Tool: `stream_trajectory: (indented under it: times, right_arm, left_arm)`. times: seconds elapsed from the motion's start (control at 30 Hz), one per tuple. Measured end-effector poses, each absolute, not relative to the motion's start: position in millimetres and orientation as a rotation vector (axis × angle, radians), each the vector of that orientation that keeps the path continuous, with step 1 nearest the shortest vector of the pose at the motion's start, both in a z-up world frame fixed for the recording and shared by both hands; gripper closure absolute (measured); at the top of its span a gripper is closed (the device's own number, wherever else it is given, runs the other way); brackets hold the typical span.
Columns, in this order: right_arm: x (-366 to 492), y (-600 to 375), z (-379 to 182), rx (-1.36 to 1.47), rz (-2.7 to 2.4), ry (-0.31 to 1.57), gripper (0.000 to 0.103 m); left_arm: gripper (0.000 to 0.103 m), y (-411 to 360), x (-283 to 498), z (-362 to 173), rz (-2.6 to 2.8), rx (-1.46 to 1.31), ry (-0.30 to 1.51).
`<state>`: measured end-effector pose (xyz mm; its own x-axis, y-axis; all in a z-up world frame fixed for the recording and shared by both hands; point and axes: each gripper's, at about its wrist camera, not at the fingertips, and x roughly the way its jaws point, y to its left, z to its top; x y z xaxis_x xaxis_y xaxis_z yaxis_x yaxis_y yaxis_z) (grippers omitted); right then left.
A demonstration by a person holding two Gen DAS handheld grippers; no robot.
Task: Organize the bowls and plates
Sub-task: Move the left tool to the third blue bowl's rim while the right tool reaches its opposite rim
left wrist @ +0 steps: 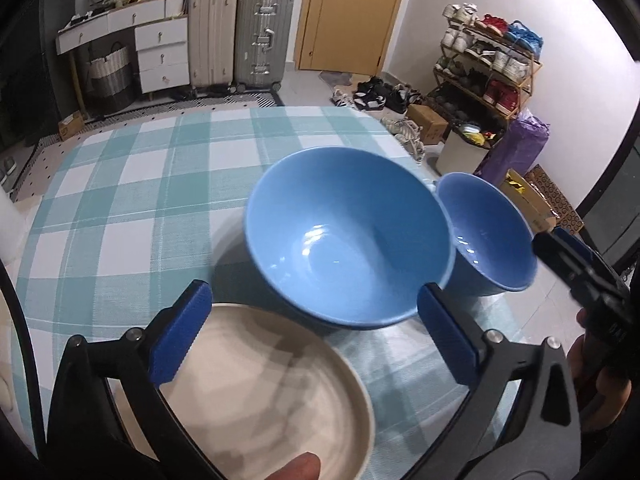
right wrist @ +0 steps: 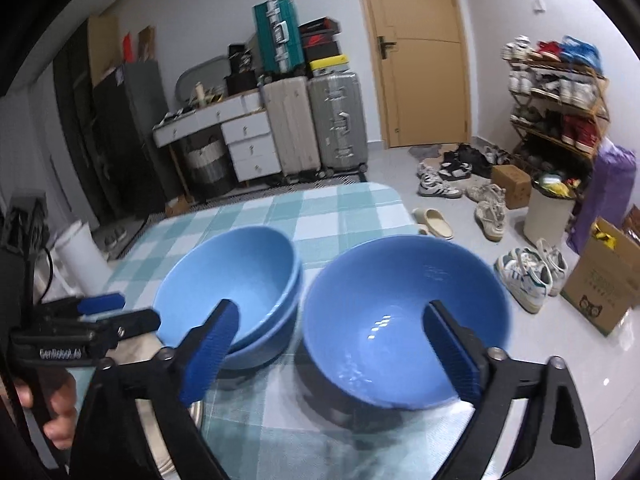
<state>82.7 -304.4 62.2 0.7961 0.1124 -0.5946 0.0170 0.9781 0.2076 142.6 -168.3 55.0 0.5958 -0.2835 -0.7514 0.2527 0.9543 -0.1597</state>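
Left wrist view: the left tool (left wrist: 314, 334), angled down, spreads wide and empty above a cream plate (left wrist: 272, 392) and stacked blue bowls (left wrist: 348, 236) on the checked table (left wrist: 120, 184); the right tool (right wrist: 332, 350) gapes over a single blue bowl (right wrist: 400, 300).

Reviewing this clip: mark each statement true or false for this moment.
1. Both grippers are open. True: left gripper and right gripper hold nothing.
2. The left-hand blue bowls are stacked. True.
3. The single blue bowl sits upside down. False: it stands upright.
4. The beige plate lies inside a bowl. False: it rests on the checked tablecloth, beside the bowls.
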Motion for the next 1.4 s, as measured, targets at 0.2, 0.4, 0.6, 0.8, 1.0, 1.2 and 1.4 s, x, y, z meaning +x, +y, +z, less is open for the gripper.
stream_trajectory:
  times: [0.2, 0.4, 0.6, 0.8, 1.0, 1.2, 1.4]
  right_arm:
    - [59, -343, 70, 0.280, 0.014, 0.602, 0.001]
    - [49, -366, 70, 0.300, -0.020, 0.608, 0.001]
    - [47, -379, 70, 0.323, -0.025, 0.618, 0.001]
    - [50, -393, 65, 0.372, -0.030, 0.630, 0.001]
    - [50, -408, 56, 0.412, -0.043, 0.642, 0.002]
    - [56, -410, 44, 0.428, -0.039, 0.687, 0.020]
    - [63, -413, 30, 0.443, -0.047, 0.719, 0.029]
  left_arm:
    - [0.001, -196, 127, 62, -0.357, -0.018, 0.871]
    - [0.001, -221, 118, 66, -0.412, -0.038, 0.873]
    - [0.001, -245, 115, 64, -0.445, -0.047, 0.888]
    - [0.004, -267, 113, 66, -0.521, -0.073, 0.901]
    - [0.024, -288, 114, 65, -0.608, -0.127, 0.944]
    - [0.045, -308, 118, 56, -0.627, -0.146, 0.999]
    - [0.049, -322, 122, 43, -0.603, -0.139, 1.020]
